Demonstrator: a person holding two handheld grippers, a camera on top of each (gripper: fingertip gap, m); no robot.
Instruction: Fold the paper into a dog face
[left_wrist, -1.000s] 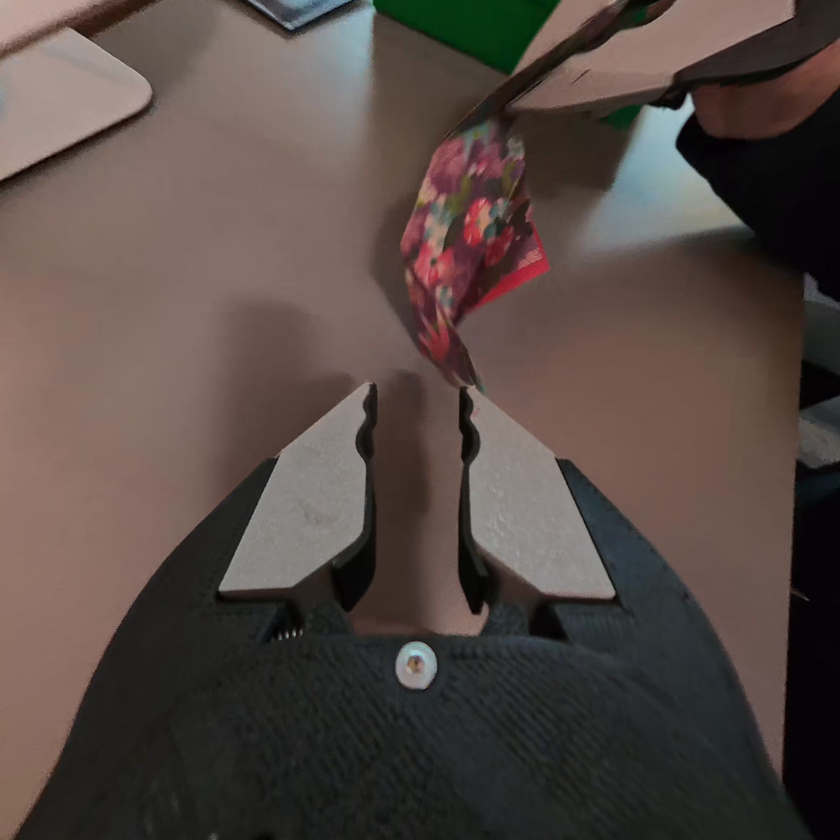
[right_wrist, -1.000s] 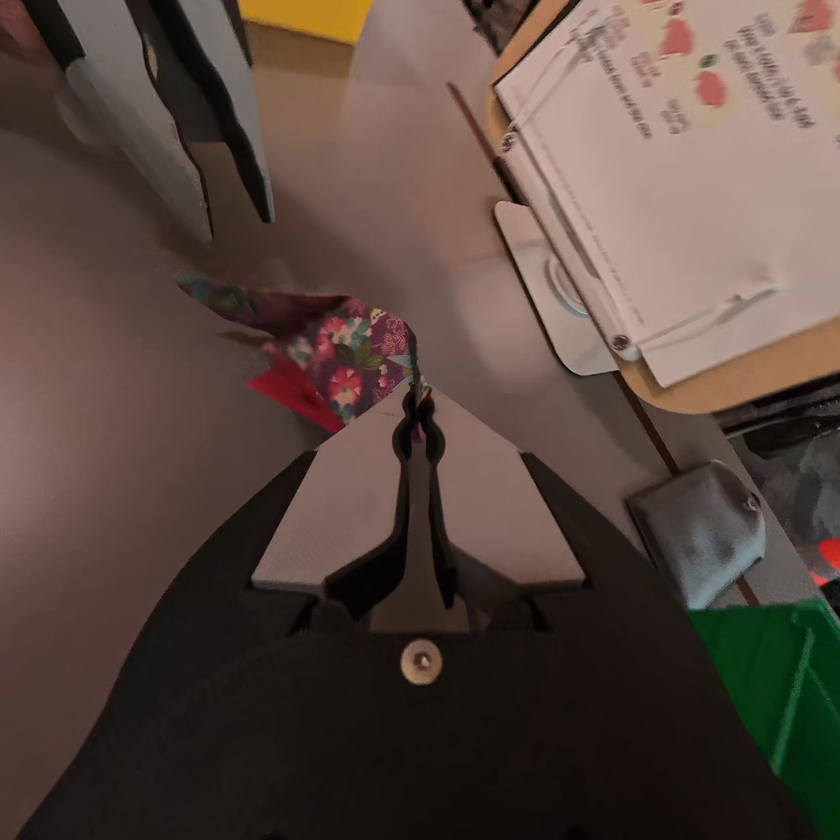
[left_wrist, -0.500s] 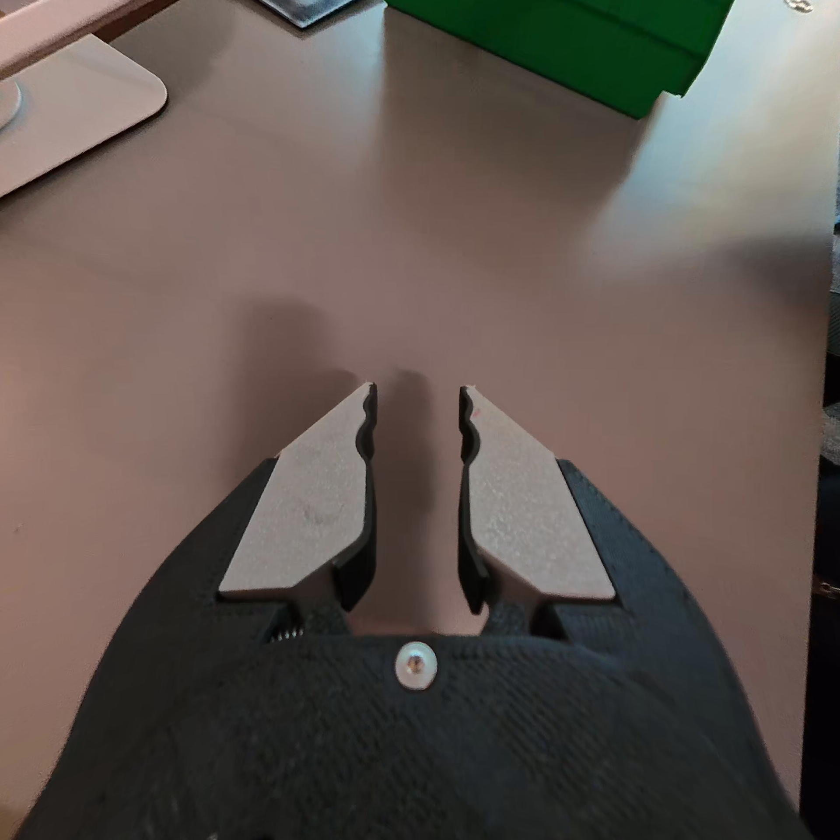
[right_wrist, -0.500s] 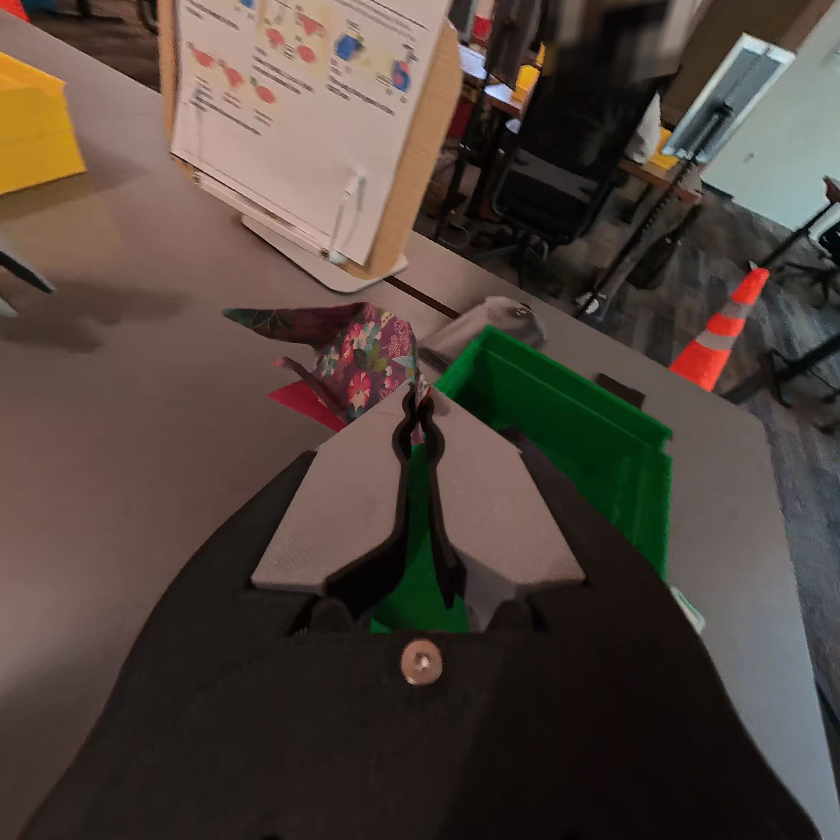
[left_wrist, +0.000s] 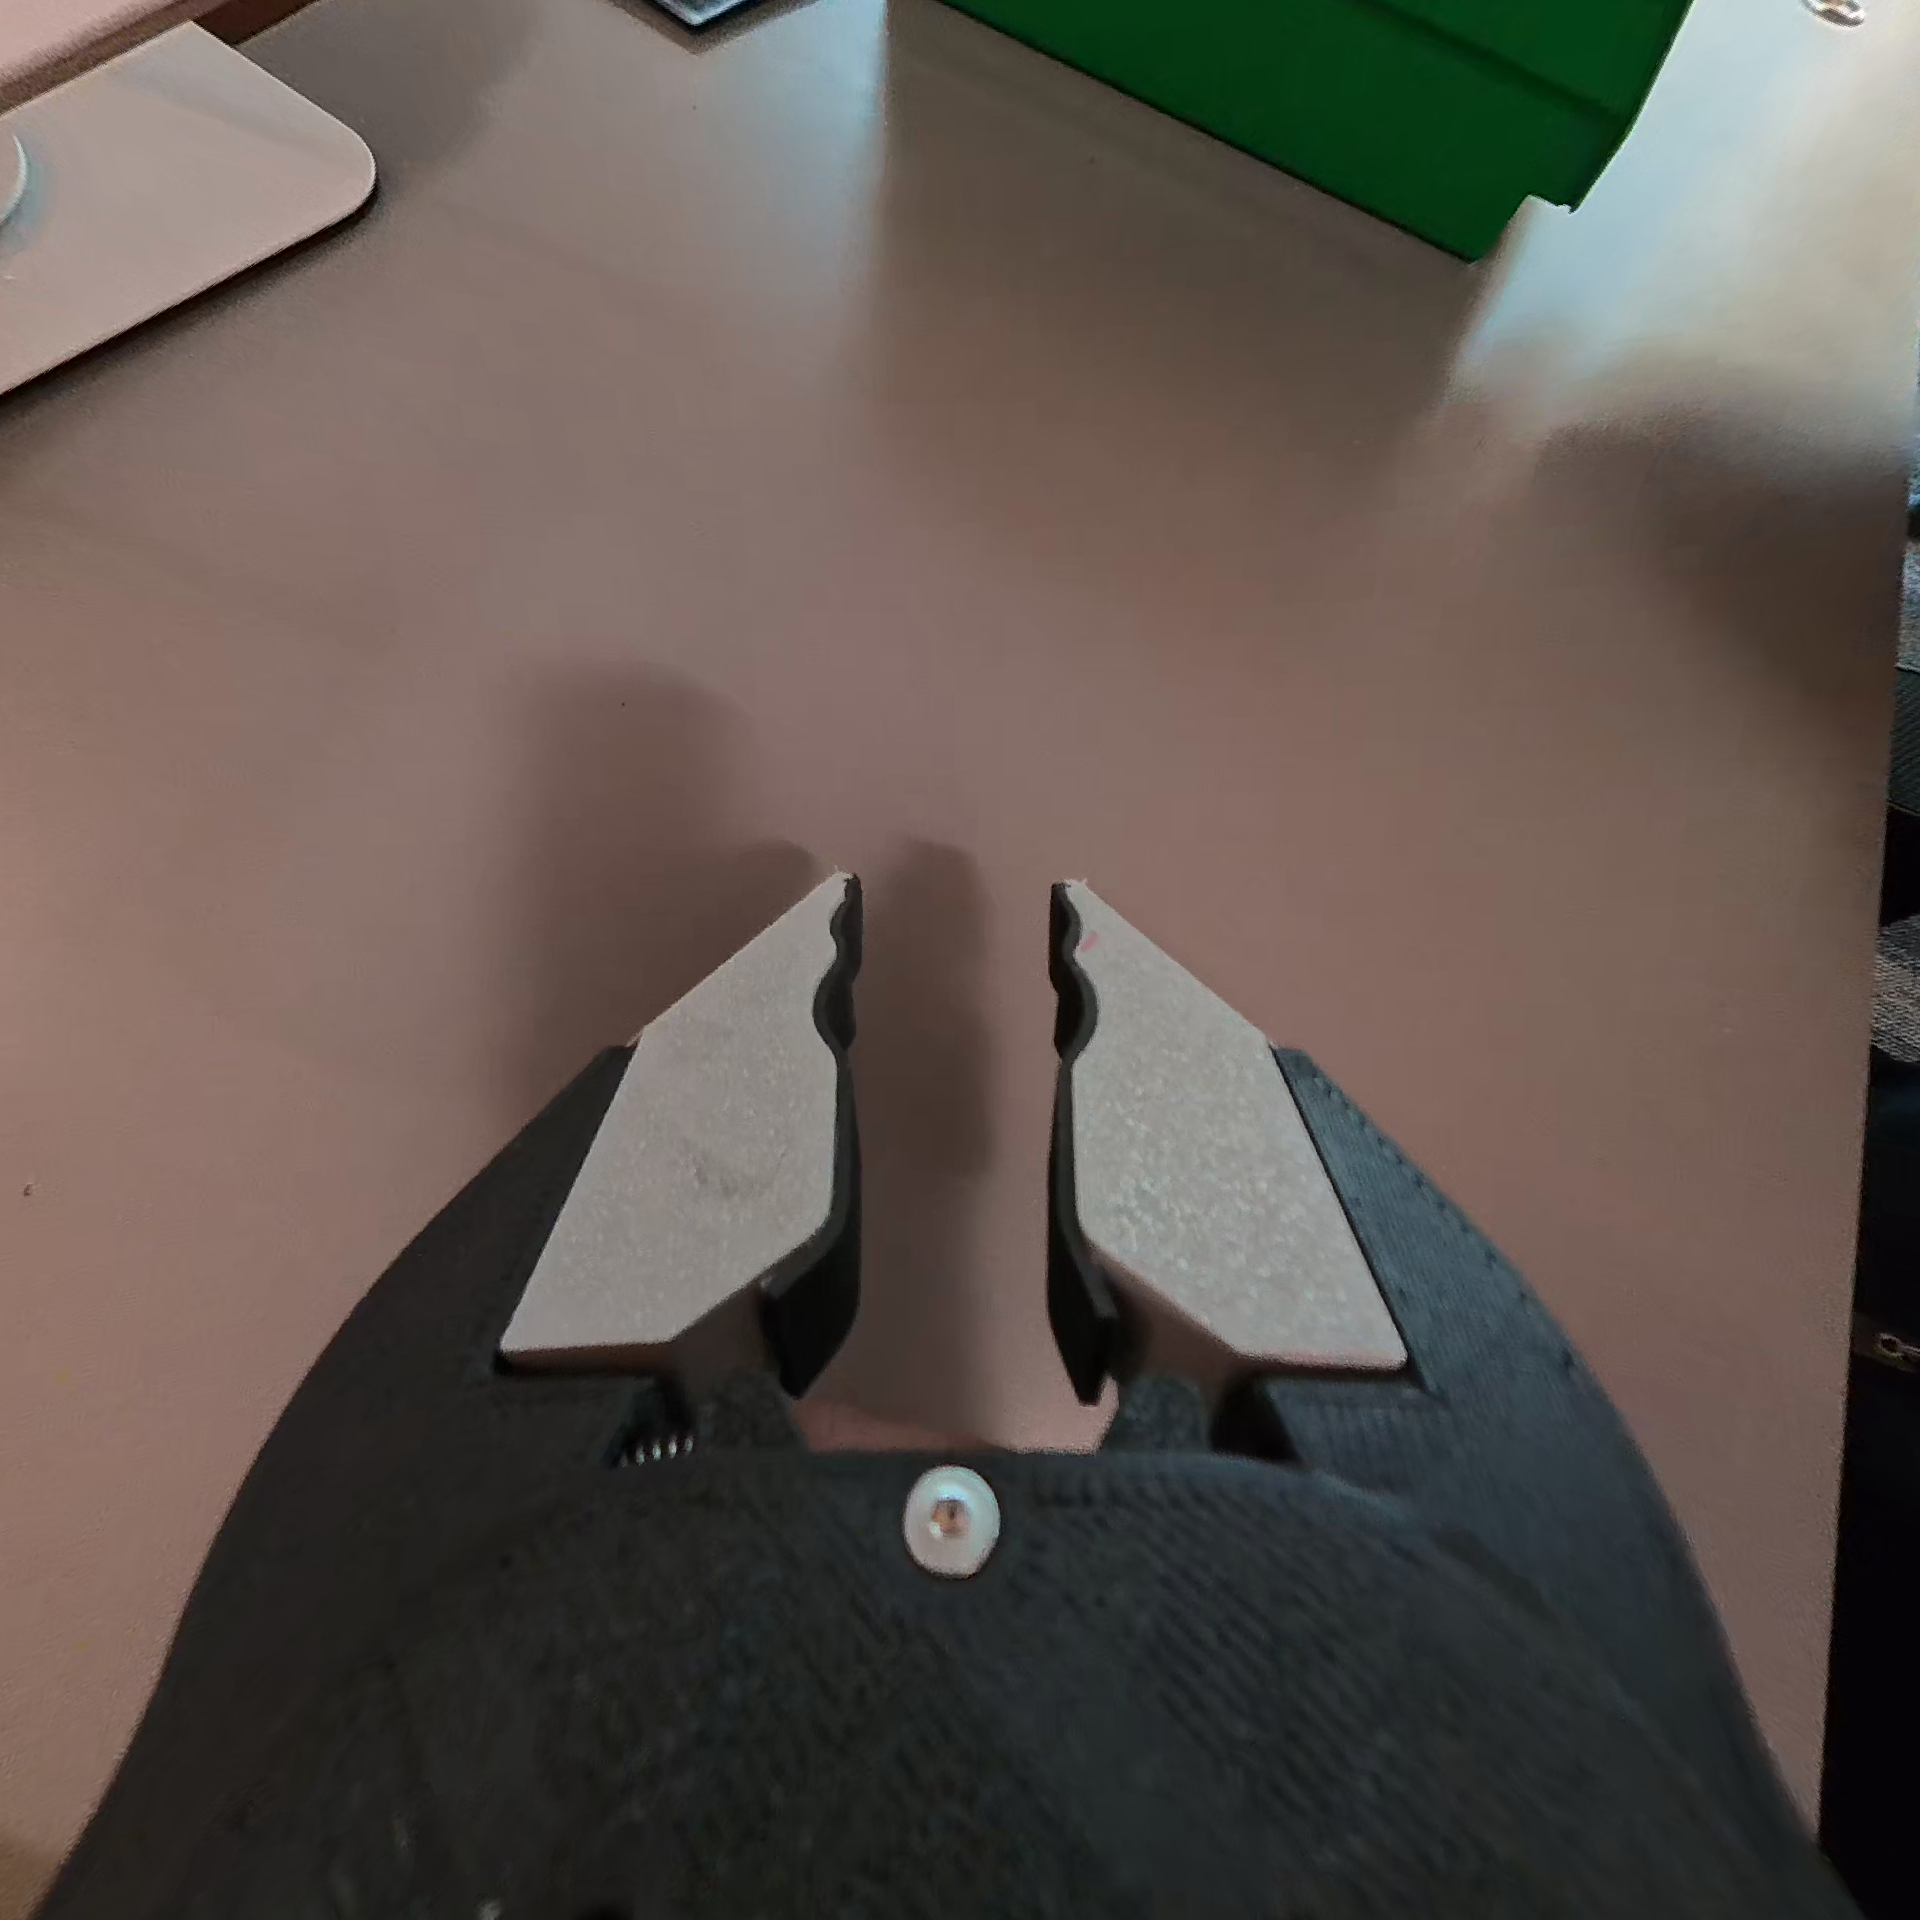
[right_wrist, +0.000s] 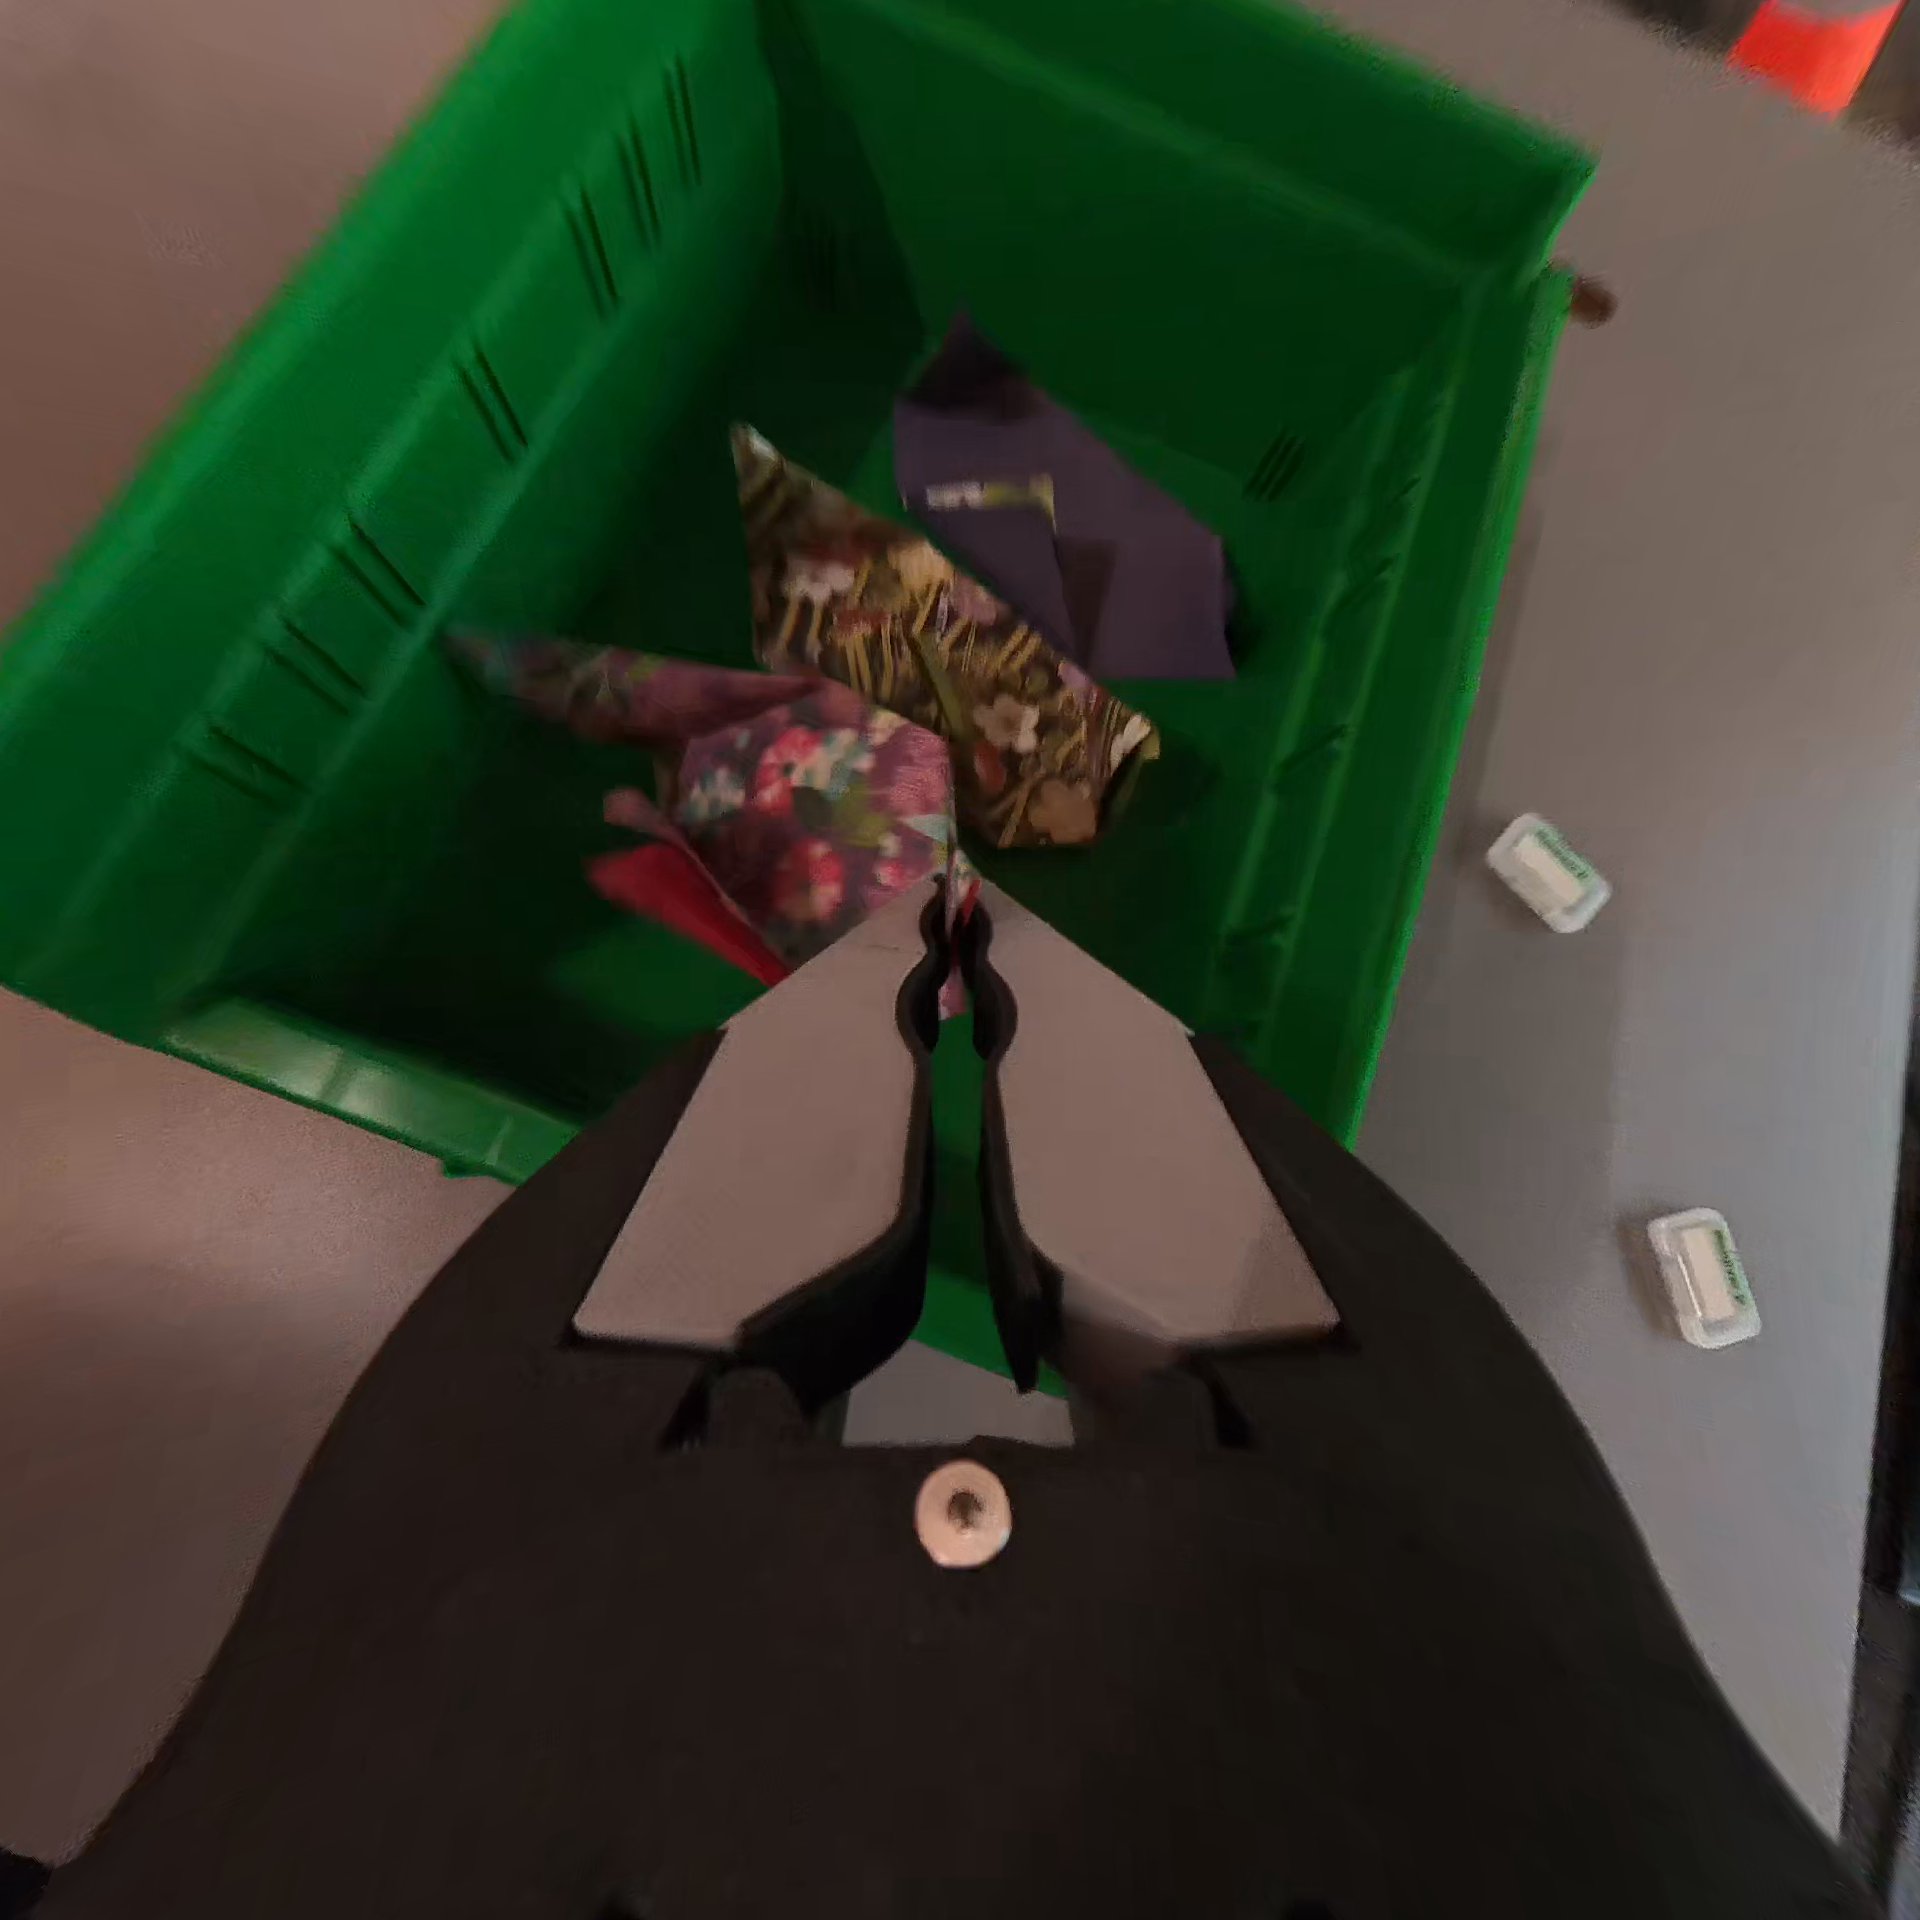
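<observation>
My right gripper (right_wrist: 958, 914) is shut on a corner of the folded floral paper (right_wrist: 800, 790), purple with a red underside. It holds the paper over the open green bin (right_wrist: 436, 436). My left gripper (left_wrist: 954, 894) is open and empty, low over the bare brown table (left_wrist: 623, 520). The paper does not show in the left wrist view.
Inside the green bin lie a dark floral folded paper (right_wrist: 935, 644) and a navy folded paper (right_wrist: 1049, 540). Two small clear cases (right_wrist: 1548, 871) (right_wrist: 1704, 1294) lie on the table right of the bin. The bin (left_wrist: 1351, 104) and a white stand base (left_wrist: 156, 249) show in the left wrist view. Spacing between my two grippers at the tips: around 50 cm.
My right gripper has carried the floral paper away from the left gripper, swung past the instruction stand, and now points down into the green bin. The left gripper has stayed open in place.
</observation>
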